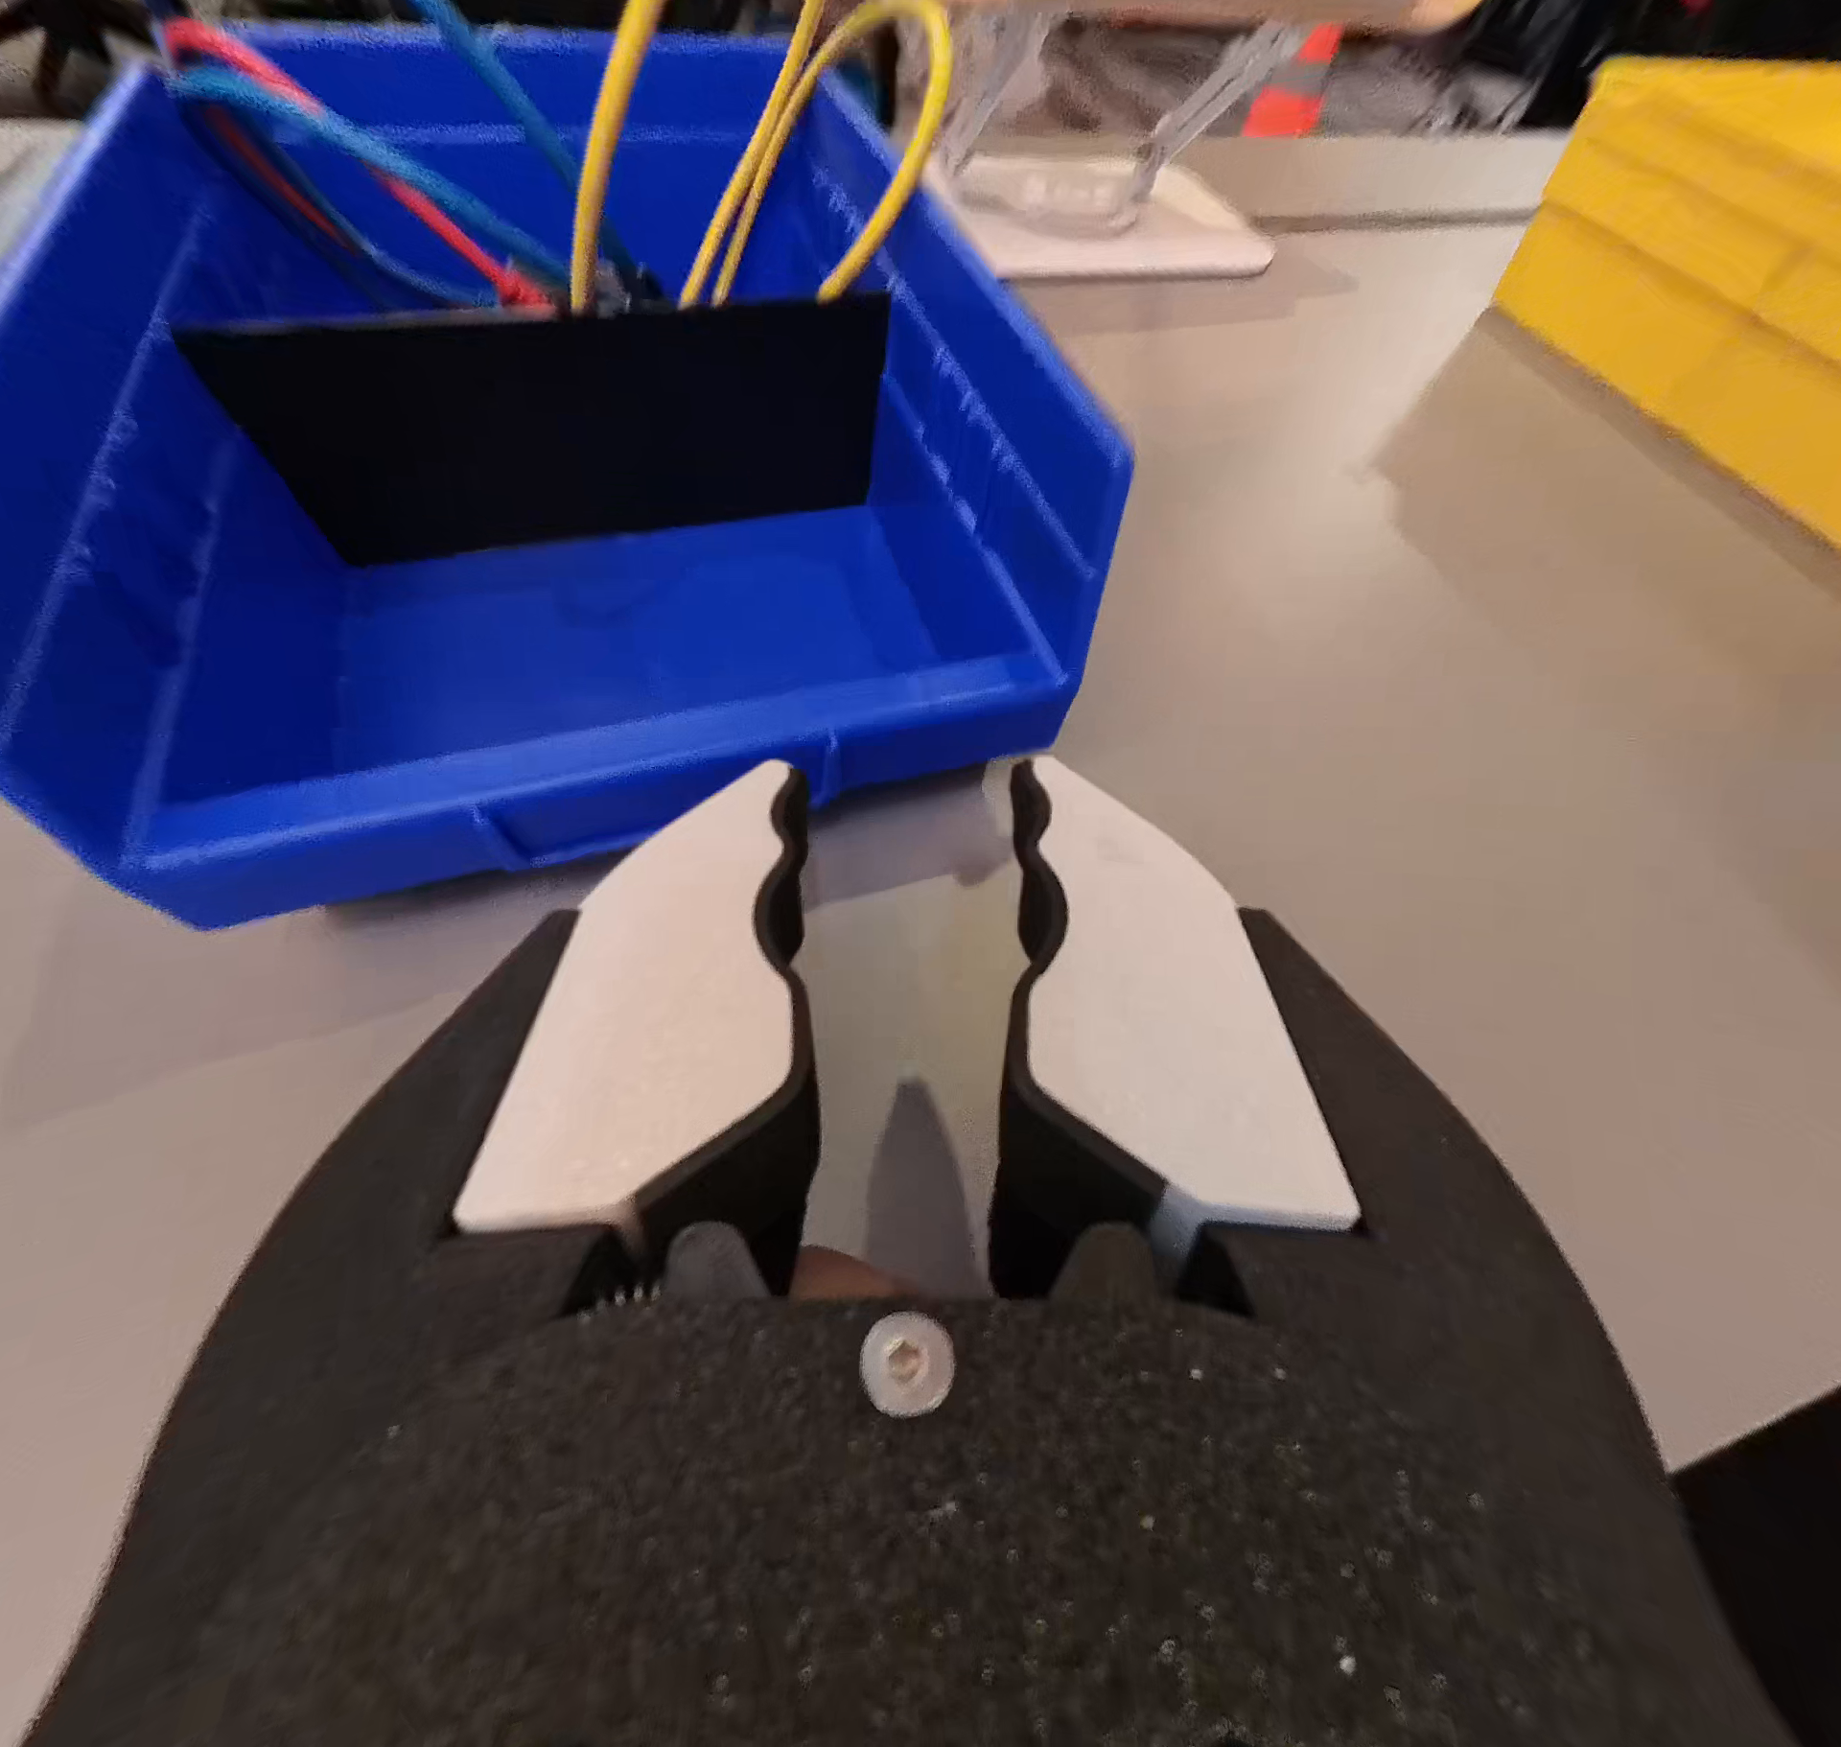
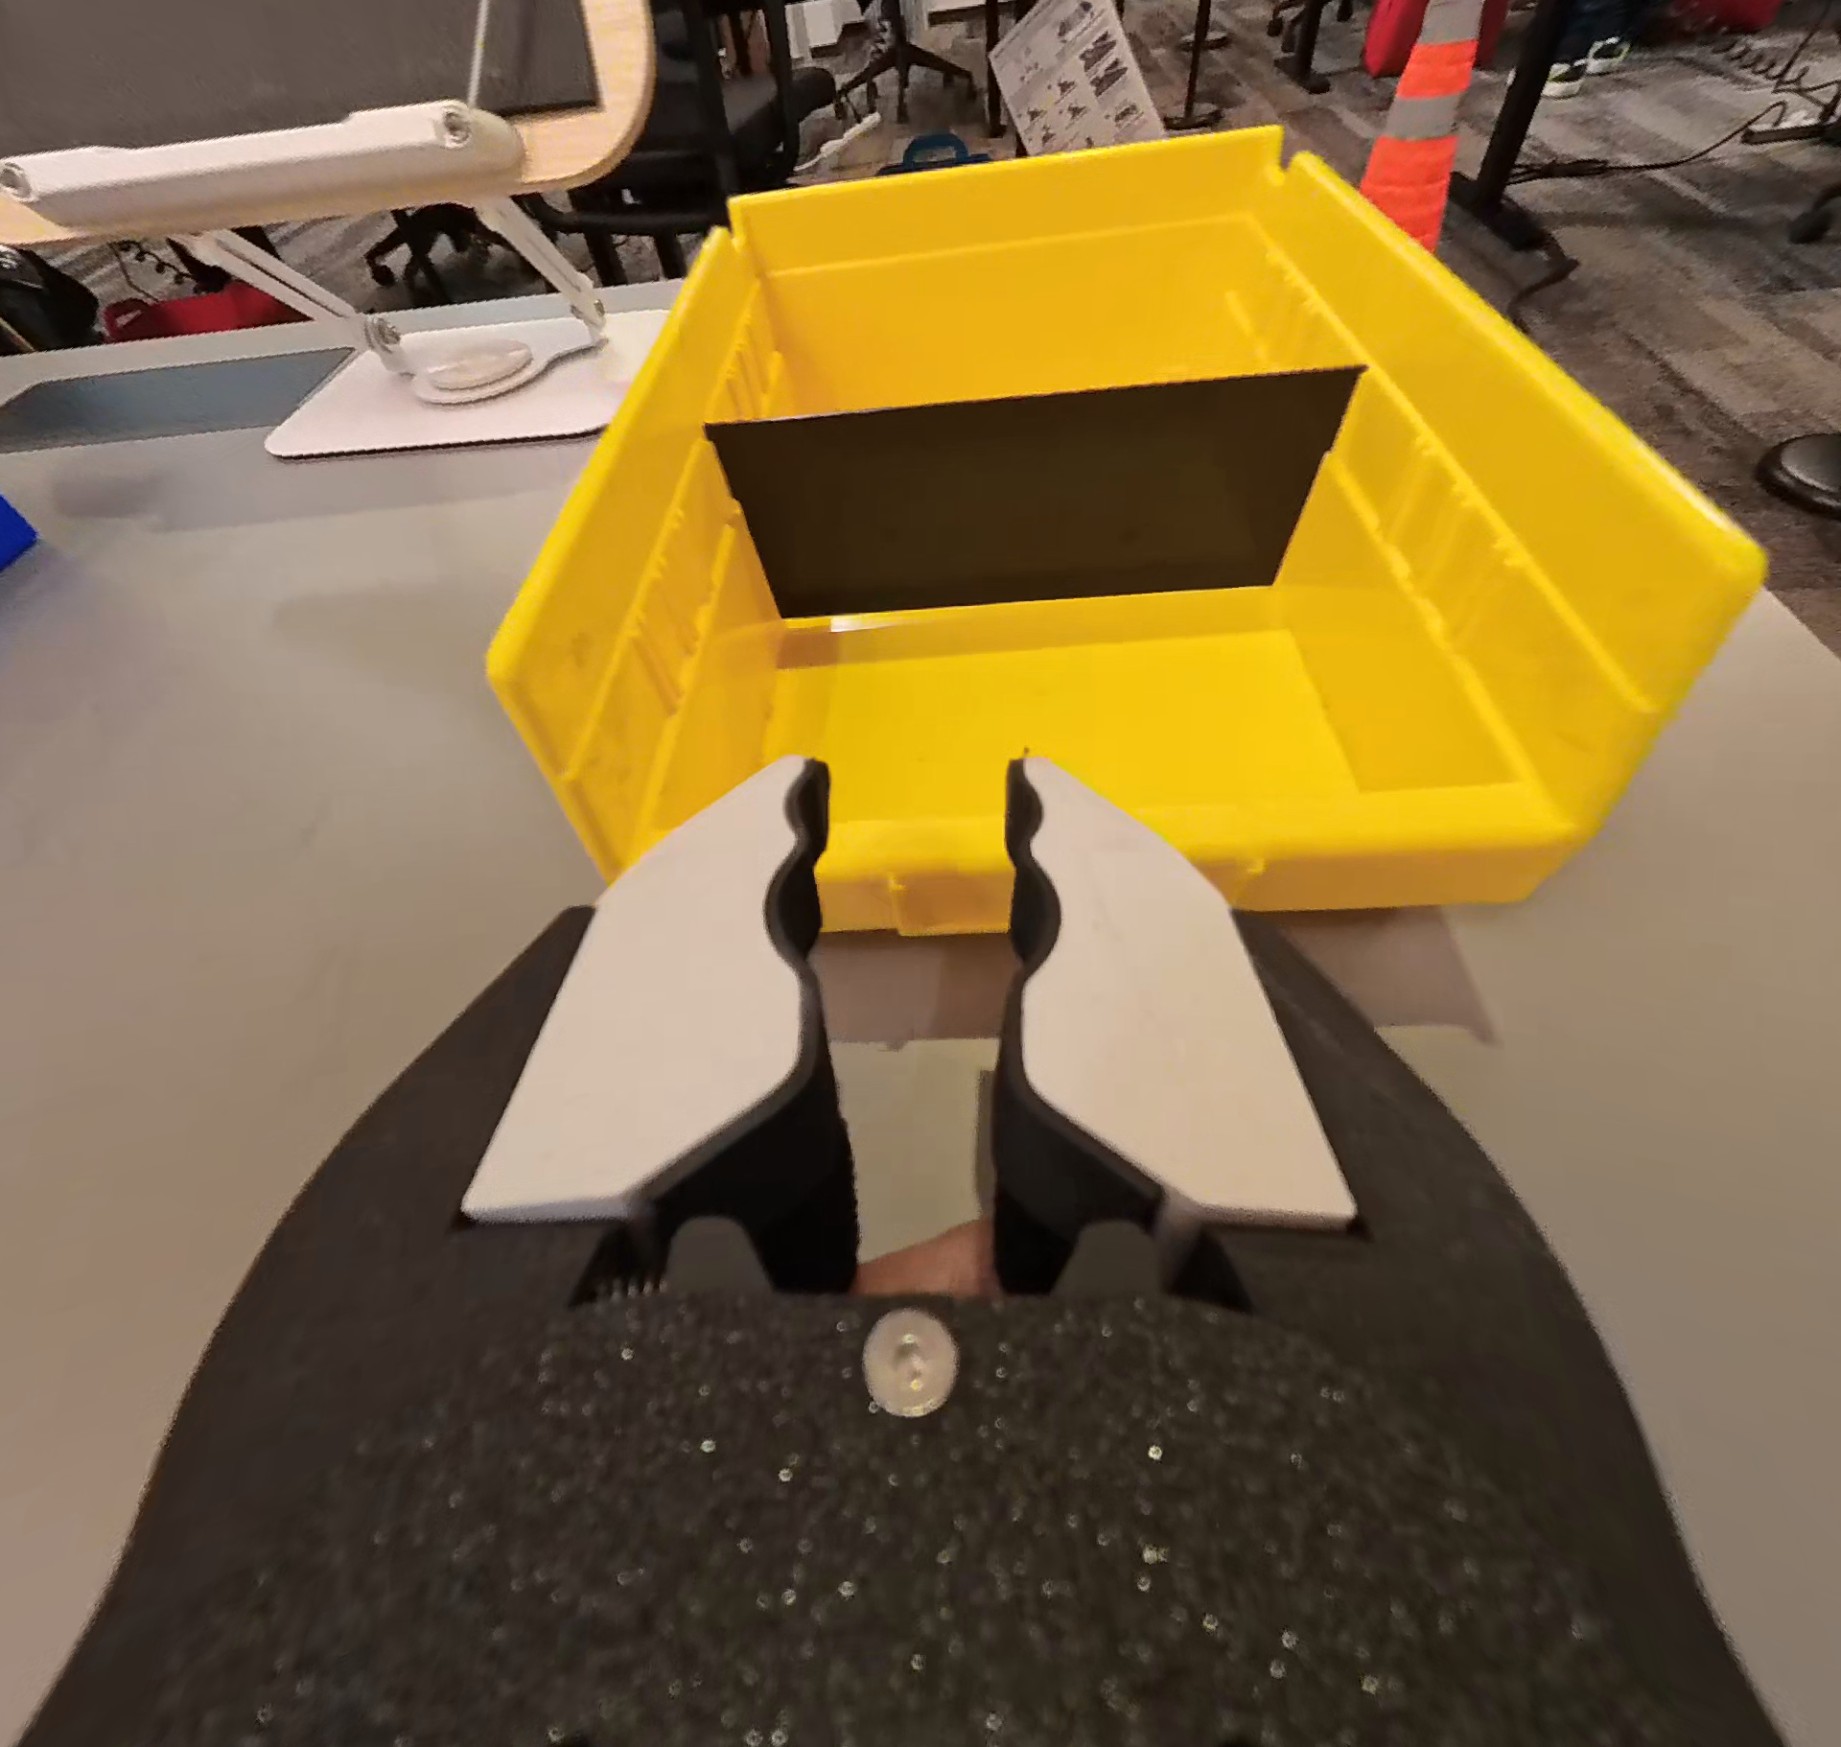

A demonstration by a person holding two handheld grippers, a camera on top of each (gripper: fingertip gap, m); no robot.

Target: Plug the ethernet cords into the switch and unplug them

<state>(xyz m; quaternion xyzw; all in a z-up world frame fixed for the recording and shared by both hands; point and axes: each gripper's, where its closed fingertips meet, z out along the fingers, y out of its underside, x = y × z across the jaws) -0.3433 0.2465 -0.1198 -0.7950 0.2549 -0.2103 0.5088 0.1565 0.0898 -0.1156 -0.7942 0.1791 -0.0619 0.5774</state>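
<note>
Two divided bins sat on the grey desk [image 2: 249,753], one before each empty gripper.

The yellow bin [image 2: 1494,603] lay near the desk's right edge; the blue bin [image 1: 598,703] held yellow cords [image 1: 608,105] and blue cords [image 1: 438,175] behind its black divider [image 1: 558,424], hiding any switch; the left gripper [image 1: 902,783] and right gripper [image 2: 917,773] had jaws spread.

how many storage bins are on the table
2. The blue bin sits ahead of the left gripper, cables rising behind its black divider. The yellow bin sits ahead of the right gripper. Others may lie out of view.

Glossy plastic blue bin [image 1: 558,703]; glossy plastic yellow bin [image 2: 1395,862]; smooth matt table [image 2: 249,803]
</note>
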